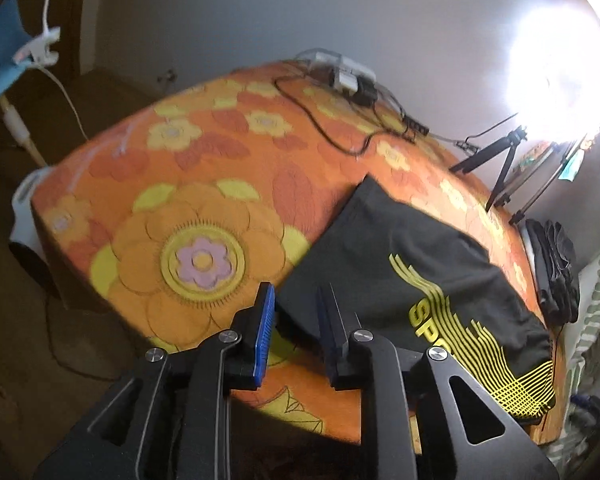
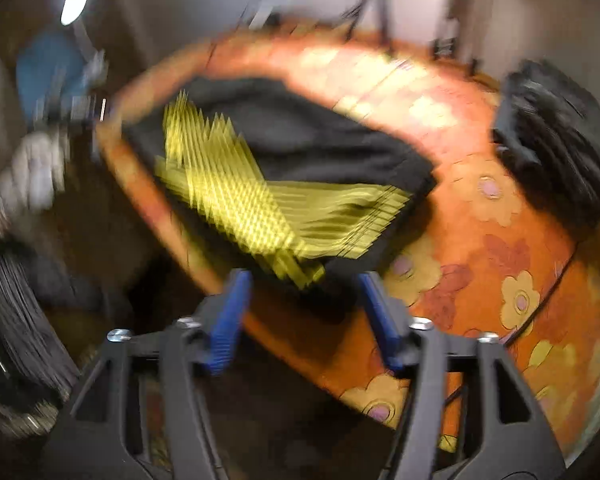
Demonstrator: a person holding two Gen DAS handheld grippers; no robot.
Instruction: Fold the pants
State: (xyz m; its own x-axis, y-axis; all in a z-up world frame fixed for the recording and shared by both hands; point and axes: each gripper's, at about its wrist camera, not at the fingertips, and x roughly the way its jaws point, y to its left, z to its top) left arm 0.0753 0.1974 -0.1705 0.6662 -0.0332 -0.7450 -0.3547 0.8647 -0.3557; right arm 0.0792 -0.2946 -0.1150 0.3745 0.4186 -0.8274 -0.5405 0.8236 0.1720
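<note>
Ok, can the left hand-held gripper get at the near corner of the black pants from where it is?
Probably yes. The left hand-held gripper is open with nothing between its jaws, and the black pants lie flat on the orange floral cloth, their near corner just beyond the fingertips. Nothing sits between them.

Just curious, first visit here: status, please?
Left gripper and right gripper open, holding nothing. Black pants lie folded on the table. Nothing in the way.
</note>
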